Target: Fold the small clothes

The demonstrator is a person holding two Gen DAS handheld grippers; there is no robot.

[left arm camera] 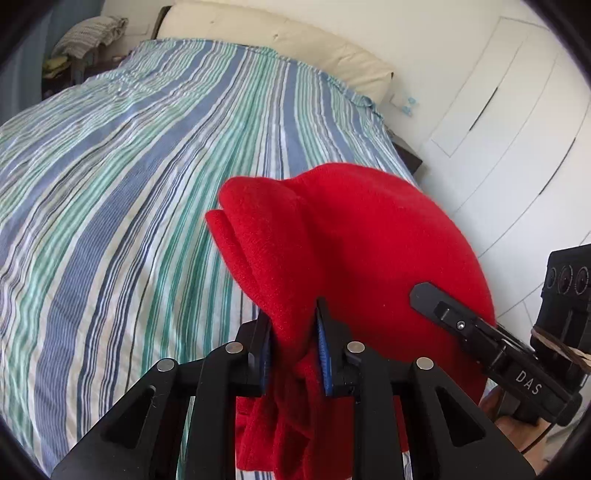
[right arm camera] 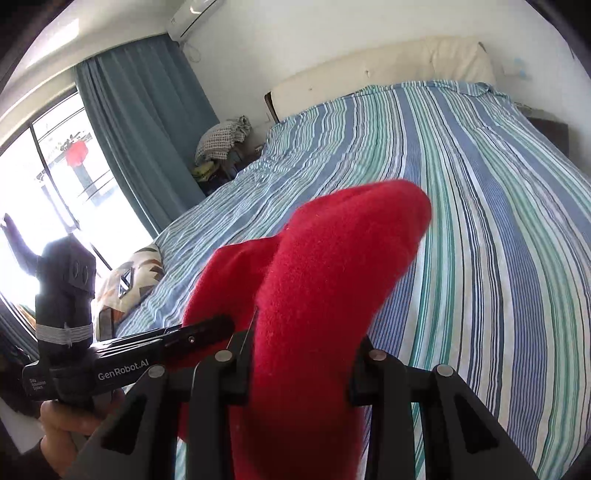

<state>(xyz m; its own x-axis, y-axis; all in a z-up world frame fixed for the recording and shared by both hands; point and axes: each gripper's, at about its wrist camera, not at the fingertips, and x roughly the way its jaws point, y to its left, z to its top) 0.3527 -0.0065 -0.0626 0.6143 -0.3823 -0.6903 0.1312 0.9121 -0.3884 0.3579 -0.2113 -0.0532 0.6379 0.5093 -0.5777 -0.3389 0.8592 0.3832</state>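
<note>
Both grippers' jaws clamping red garment (left arm camera: 354,236) above bed (left arm camera: 110,221).

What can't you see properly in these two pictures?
- Left wrist view: the red cloth hides the right tool tips.
- Right wrist view: the same cloth covers the right tool's pads and the left tool tips.
- Both views: the cloth's lower end is cut off by the bottom edge, so its kind is unclear.

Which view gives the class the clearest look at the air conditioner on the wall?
The right wrist view: the air conditioner sits high on the wall above the blue curtain, though the picture edge cuts it off. The left wrist view does not show it at all.
</note>
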